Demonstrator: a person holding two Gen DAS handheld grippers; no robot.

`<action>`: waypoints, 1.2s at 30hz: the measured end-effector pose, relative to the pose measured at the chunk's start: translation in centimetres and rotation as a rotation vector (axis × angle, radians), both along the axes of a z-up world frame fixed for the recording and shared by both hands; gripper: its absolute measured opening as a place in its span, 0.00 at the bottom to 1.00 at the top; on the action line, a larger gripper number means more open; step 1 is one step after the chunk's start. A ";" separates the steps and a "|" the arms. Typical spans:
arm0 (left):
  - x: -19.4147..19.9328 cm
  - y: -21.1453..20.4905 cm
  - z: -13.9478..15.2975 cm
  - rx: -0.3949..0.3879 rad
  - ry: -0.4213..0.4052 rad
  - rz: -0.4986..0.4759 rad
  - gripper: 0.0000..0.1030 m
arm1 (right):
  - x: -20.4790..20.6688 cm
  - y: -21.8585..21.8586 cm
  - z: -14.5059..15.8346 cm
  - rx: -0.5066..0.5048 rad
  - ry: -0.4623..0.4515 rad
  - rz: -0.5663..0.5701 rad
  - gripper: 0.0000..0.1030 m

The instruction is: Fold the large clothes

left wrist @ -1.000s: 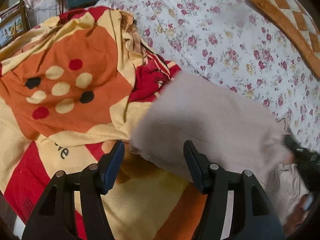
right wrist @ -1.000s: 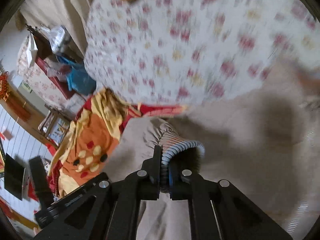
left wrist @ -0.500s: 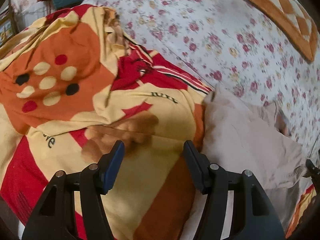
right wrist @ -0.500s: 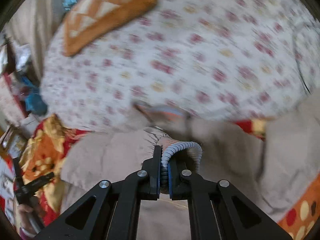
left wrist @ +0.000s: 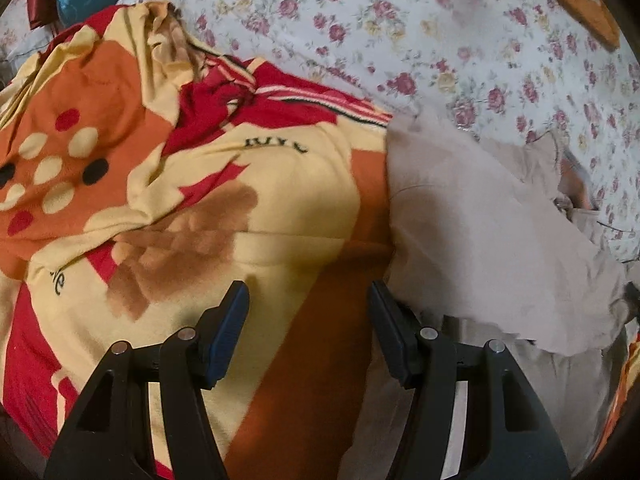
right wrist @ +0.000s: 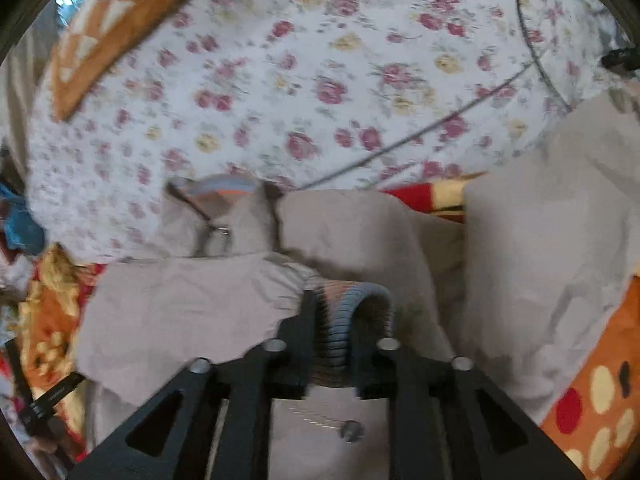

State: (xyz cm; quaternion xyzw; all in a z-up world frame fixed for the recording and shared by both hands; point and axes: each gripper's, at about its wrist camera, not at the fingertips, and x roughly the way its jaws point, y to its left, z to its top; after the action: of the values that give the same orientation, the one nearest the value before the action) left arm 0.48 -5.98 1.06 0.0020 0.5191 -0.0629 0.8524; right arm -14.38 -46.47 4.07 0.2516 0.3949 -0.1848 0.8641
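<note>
1. My left gripper (left wrist: 308, 328) fills the bottom of the left view; jaws wide apart, nothing between them.
2. Under and ahead of it: the blanket (left wrist: 192, 184), orange, yellow and red with dots, covering the left and centre of the frame.
3. The jacket (left wrist: 492, 240), beige, lies right of centre in the left view, on the blanket's right edge and touching the sheet (left wrist: 400, 28) above it.
4. The sheet, white with flowers, fills the top of both views.
5. My right gripper (right wrist: 334, 336) sits bottom centre of the right view; jaws look a little apart, with the ribbed cuff (right wrist: 348, 312) looped up between them. Can't tell if they are still pinching it.
6. Right view: the jacket (right wrist: 192, 304) spreads left of the jaws, more beige folds centre and right; collar with a zip upper left of centre.
7. Blanket shows at the lower right (right wrist: 600, 392) and left edge of the right view.
8. A thin cable (right wrist: 420, 132) runs diagonally over the sheet, upper right.
9. An orange checked cushion (right wrist: 120, 20) is at the upper left of the right view.
10. Right view is somewhat blurred.
</note>
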 end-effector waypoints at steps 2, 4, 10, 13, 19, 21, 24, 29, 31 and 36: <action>0.0 0.3 -0.1 -0.016 0.020 0.003 0.58 | -0.7 1.1 1.4 -0.023 -0.047 -0.004 0.41; -0.4 0.5 0.2 -0.058 0.045 -0.012 0.58 | -0.6 3.1 2.9 -0.054 -0.077 0.055 0.54; -1.7 -1.3 1.0 -0.071 0.043 -0.139 0.63 | 1.9 10.4 2.6 -0.038 -0.080 0.371 0.56; -0.5 -1.2 -0.2 -0.065 0.061 -0.091 0.63 | 3.2 13.2 1.0 -0.034 -0.044 0.451 0.56; 0.6 0.9 -0.1 -0.077 0.024 0.010 0.68 | 3.3 12.4 0.6 -0.328 0.027 0.333 0.56; 0.5 1.2 -0.2 -0.089 0.034 0.019 0.68 | 2.6 10.0 0.7 -0.420 0.076 0.233 0.56; 0.2 0.8 -0.1 -0.053 0.034 0.009 0.68 | 0.1 3.7 0.9 -0.298 0.086 0.060 0.56; -0.4 0.9 0.6 -0.036 0.004 0.004 0.68 | -4.2 -0.9 1.5 -0.067 -0.032 -0.003 0.59; 0.0 1.1 0.3 -0.042 0.016 0.012 0.68 | -3.8 -0.1 1.1 -0.021 -0.045 0.058 0.60; 0.0 0.9 0.0 -0.040 0.027 0.021 0.68 | -0.9 3.1 -1.3 -0.080 0.052 0.151 0.66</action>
State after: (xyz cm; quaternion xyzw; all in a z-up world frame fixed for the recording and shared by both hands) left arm 0.53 -5.08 1.01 -0.0215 0.5293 -0.0642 0.8458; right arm -15.26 -43.38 2.74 0.1817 0.4273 -0.1409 0.8744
